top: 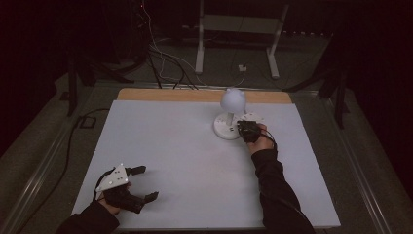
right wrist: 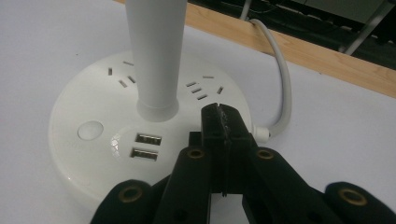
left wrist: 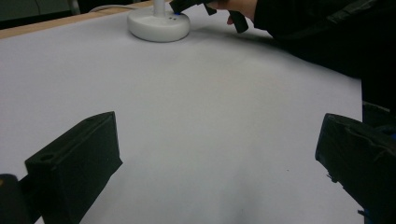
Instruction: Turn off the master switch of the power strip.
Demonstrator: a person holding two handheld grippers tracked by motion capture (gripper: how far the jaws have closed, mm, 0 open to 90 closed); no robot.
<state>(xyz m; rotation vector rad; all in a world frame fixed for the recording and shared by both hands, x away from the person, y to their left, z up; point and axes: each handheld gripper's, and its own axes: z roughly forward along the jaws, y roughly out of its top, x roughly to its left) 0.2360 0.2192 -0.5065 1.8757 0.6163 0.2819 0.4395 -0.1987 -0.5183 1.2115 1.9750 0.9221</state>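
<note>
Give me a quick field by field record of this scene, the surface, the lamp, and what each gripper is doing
surface: white table sheet, wooden strip along its far edge
lamp: white desk lamp, upright, round base with sockets, two USB ports and a button
cord: white cable leaves the base toward the far edge
left gripper: open, near corner, holding nothing
right gripper: jaws shut, tips at the base's top
</note>
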